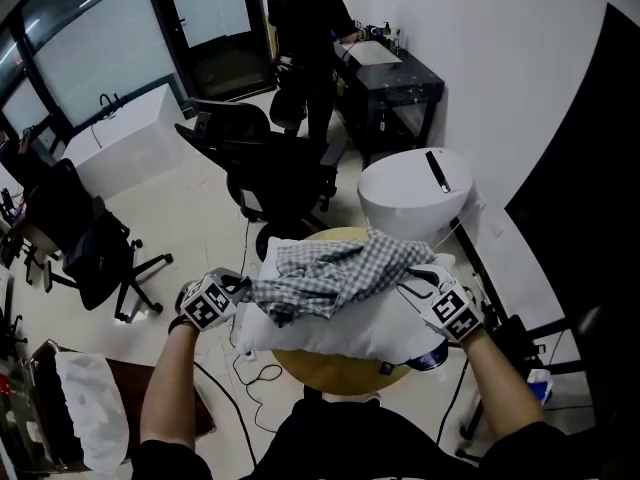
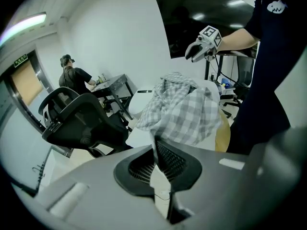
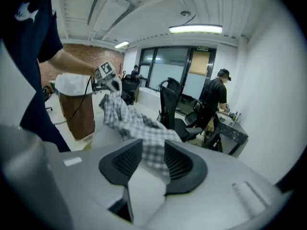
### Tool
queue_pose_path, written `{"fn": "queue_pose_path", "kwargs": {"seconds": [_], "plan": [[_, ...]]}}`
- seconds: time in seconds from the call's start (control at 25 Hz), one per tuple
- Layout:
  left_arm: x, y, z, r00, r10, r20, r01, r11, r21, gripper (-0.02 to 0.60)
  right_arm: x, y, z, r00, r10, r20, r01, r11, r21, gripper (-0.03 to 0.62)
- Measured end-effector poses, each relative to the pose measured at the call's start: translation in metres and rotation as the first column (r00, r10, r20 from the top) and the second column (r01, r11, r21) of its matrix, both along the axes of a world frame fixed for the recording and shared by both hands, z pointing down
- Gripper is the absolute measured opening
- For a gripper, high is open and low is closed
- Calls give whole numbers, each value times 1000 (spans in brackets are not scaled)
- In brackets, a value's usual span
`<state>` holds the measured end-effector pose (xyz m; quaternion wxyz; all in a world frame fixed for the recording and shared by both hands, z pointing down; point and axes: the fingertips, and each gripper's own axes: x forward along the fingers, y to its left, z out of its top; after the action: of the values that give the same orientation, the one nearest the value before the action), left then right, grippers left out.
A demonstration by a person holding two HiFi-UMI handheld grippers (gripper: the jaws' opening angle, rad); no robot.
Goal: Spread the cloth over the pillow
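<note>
One round wooden table at centre frame carries the white pillow; grey checked cloth sits bunched on top, long axis running left-right between the claws; left gripper is clamped on the cloth's left end; right gripper has its jaws parted, right edge loose between them; right needs a grip before any spreading pull, I'd say.

No legible text or signs
</note>
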<state>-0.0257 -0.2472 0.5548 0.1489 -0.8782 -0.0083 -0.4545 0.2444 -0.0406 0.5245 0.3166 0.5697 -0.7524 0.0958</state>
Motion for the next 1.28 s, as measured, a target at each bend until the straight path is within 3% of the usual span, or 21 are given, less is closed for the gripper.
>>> {"fn": "queue_pose_path", "kwargs": {"seconds": [0.16, 0.28, 0.36, 0.44, 0.68, 0.96, 1.16, 1.28], "plan": [[2, -1, -5, 1000, 30, 5, -30, 999, 17, 1, 16, 21, 51, 980, -64, -189, 35, 988, -150, 169], [5, 6, -10, 997, 78, 22, -79, 996, 37, 1, 21, 12, 52, 952, -171, -254, 123, 973, -193, 170], [4, 11, -10, 994, 100, 32, -102, 994, 46, 1, 19, -5, 40, 918, -268, -292, 211, 954, -211, 170], [1, 15, -8, 992, 115, 43, -117, 992, 50, 1, 15, -24, 27, 860, -378, -342, 304, 919, -251, 170], [-6, 32, 4, 991, 131, 33, -131, 991, 20, 1, 10, -77, 16, 645, -640, -417, 461, 761, -456, 170], [-14, 56, 24, 987, 154, 38, -153, 988, -24, 1, 28, -110, 53, 454, -812, -367, 466, 568, -678, 170], [-16, 72, 30, 984, 175, 40, -173, 984, -37, 0, 40, -114, 81, 284, -907, -310, 451, 412, -792, 172], [-18, 78, 35, 983, 179, 42, -177, 983, -51, 0, 35, -115, 92, 206, -935, -290, 459, 354, -815, 172]]}}
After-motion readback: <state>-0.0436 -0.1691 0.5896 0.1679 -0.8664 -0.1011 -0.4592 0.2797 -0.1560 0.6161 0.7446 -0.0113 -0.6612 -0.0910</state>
